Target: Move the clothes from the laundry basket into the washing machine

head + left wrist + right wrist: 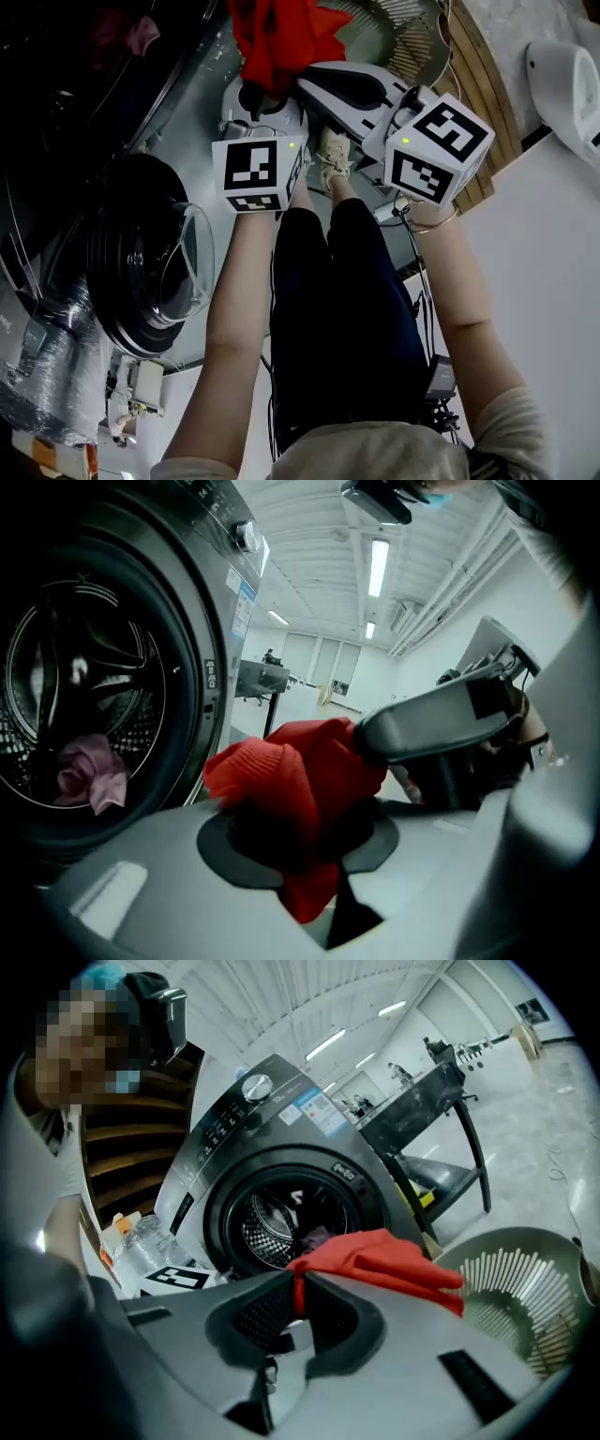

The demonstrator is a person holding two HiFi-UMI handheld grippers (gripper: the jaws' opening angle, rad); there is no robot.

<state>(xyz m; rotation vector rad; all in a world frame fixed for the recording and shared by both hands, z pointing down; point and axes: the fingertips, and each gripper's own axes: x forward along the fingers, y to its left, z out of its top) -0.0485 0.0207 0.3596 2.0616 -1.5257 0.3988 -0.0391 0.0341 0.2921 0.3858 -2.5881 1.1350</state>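
Washer [220, 1206] behind; red garment [389, 1265] gripped by right gripper [298, 1309], seemingly left gripper [311, 847].

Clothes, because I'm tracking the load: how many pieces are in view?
2: a red garment gripped by the left gripper and right gripper, and a pink garment inside the washer drum. Others may be hidden.

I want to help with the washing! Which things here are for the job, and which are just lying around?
For the job: red garment, gripped by left gripper and right gripper; washing machine, pink garment inside it; laundry basket.
Just lying about: plastic-wrapped packs; black table.
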